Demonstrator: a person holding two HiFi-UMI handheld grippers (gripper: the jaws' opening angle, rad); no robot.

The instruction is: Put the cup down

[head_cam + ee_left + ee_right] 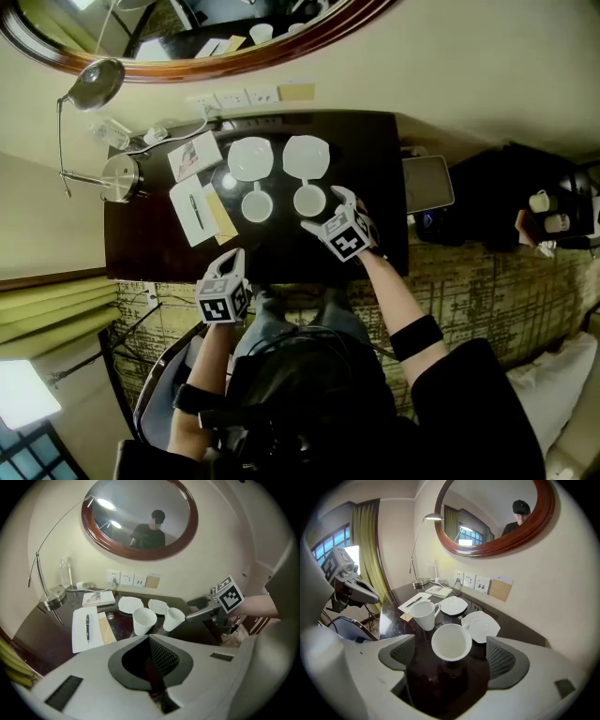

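right claw (451, 662) wide around cup (451, 641) on dark desk (390, 613) below mirror (497, 513)

On the desk (367, 173), a left saucer (250, 157) and right saucer (307, 155) lie side by side near the wall. Before each stands a cup: left cup (256, 205), right cup (309, 200). Left of them lies a notepad (186, 223) with a pen (196, 208) on it, a booklet (195, 155) behind it, and a lamp base (120, 176) farthest left.

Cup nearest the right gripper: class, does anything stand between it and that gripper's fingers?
Nothing visible does. The cup sits in the gap between the right gripper's open fingers, untouched; the other cup and both saucers lie beyond it.
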